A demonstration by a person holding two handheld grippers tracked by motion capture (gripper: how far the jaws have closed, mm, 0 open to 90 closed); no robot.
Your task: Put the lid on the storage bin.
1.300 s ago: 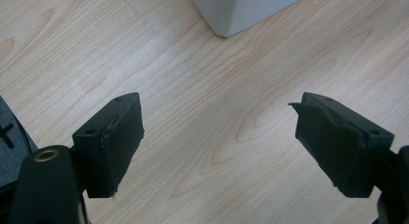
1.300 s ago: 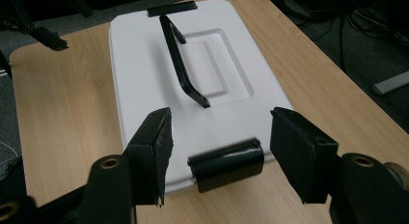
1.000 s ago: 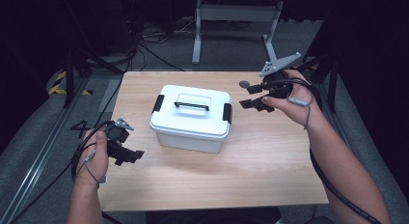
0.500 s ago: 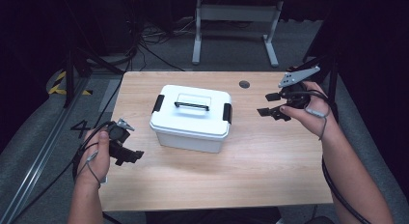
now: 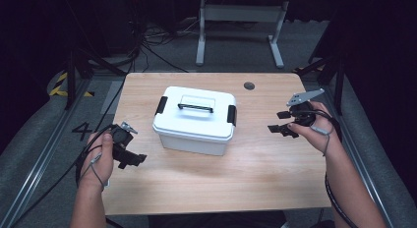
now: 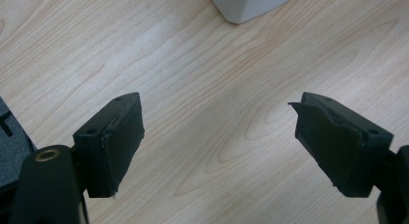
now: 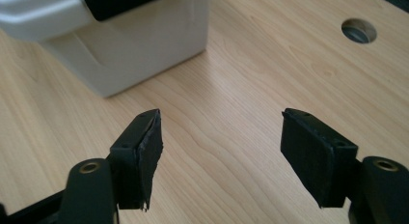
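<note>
A white plastic box [image 5: 195,121] with a black handle and black side latches stands shut in the middle of the wooden table [image 5: 255,174]. My left gripper [image 5: 132,157] rests low near the table's left edge, a short way left of the box, open and empty. Its own view has a corner of the box [image 6: 251,4] ahead of the spread jaws. My right gripper [image 5: 281,124] hovers right of the box, open and empty, pointing at the box's right end. Close ahead in the right gripper view is the box [image 7: 120,35].
A round cable hole [image 5: 249,85] sits in the tabletop at the back right, also in the right gripper view as the hole [image 7: 359,30]. Metal rails run along both sides of the table. A desk frame and cables stand behind it on the floor.
My right gripper has moved from the back right, near the cable hole, toward me and down to the box's right side. The left gripper has stayed put.
</note>
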